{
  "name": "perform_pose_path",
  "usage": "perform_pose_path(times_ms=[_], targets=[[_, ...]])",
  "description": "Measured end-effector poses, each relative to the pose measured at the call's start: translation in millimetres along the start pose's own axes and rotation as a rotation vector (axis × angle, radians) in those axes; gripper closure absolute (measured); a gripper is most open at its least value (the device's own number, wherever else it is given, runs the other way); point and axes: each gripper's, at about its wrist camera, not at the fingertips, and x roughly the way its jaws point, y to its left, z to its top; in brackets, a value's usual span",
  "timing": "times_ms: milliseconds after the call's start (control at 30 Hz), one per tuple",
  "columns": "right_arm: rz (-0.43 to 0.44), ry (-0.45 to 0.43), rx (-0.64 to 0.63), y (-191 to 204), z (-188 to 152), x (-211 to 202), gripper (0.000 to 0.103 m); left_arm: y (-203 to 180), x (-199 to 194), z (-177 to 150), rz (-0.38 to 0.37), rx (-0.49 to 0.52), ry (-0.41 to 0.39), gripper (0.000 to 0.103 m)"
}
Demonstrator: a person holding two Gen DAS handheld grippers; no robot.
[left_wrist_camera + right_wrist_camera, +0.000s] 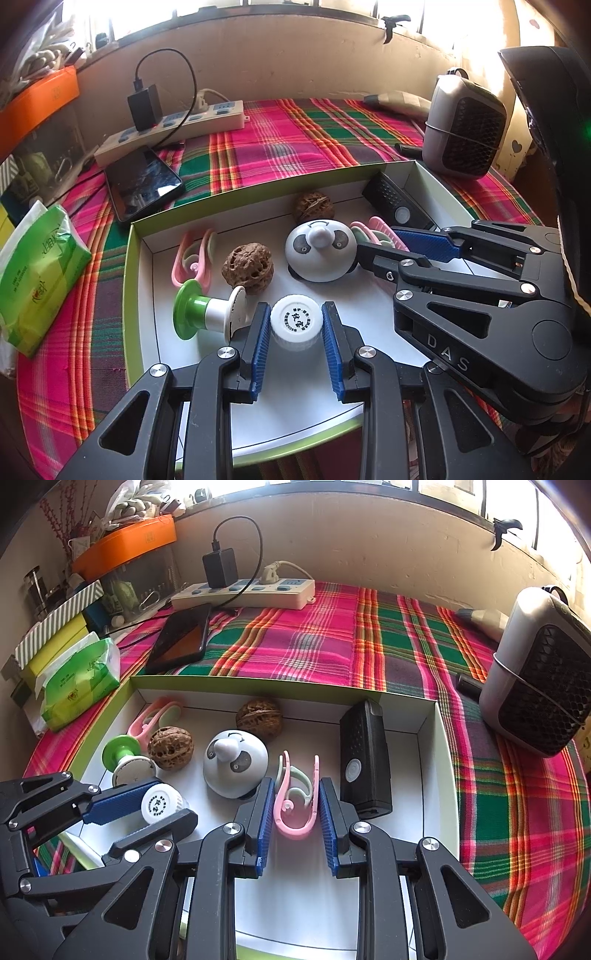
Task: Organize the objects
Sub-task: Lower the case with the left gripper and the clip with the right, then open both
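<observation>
A shallow white box with a green rim (137, 295) lies on a plaid cloth. My left gripper (296, 309) is shut on a small white bottle (294, 320) with a printed cap, near the box's front; in the right wrist view the left gripper (147, 806) and the bottle (159, 803) show at lower left. My right gripper (297, 783) is shut on a pink and pale-green clip (291, 830) at the middle of the box. In the left wrist view the right gripper (380, 242) reaches in from the right.
The box also holds two walnuts (248, 266) (314, 206), a panda-faced dome (319, 251), a green and white spool (199, 314), a second pink clip (194, 258) and a black remote (400, 206). Outside lie a phone (144, 184), power strip (177, 125), tissue pack (37, 277) and small heater (465, 129).
</observation>
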Motion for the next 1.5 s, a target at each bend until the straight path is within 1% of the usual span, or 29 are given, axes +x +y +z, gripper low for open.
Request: perform_pose_path(times_ms=[367,400,467,500,567,1067,1500], targets=[[0.004,-0.007,0.008,-1,-1,-1,0.077,1,-1,-1,-0.003,0.003,0.002,0.076],[0.006,-0.009,0.011,-2,-1,-2,0.076,3,-1,-1,-0.006,-0.002,0.002,0.076],[0.008,-0.012,0.014,-2,-1,-3,0.068,2,-2,-1,-0.006,-0.001,0.002,0.076],[0.009,-0.013,0.012,-1,-2,-4,0.067,2,-2,-1,-0.005,0.0,0.0,0.076],[0.007,-0.016,0.012,-1,-2,-5,0.067,0,-4,-2,-0.014,0.001,-0.002,0.076],[-0.005,-0.033,0.028,-2,-5,-14,0.067,-4,-13,-6,-0.01,0.0,-0.016,0.074],[-0.005,-0.067,0.07,-4,-15,-33,0.067,-7,-31,-14,-0.016,-0.001,-0.04,0.074]])
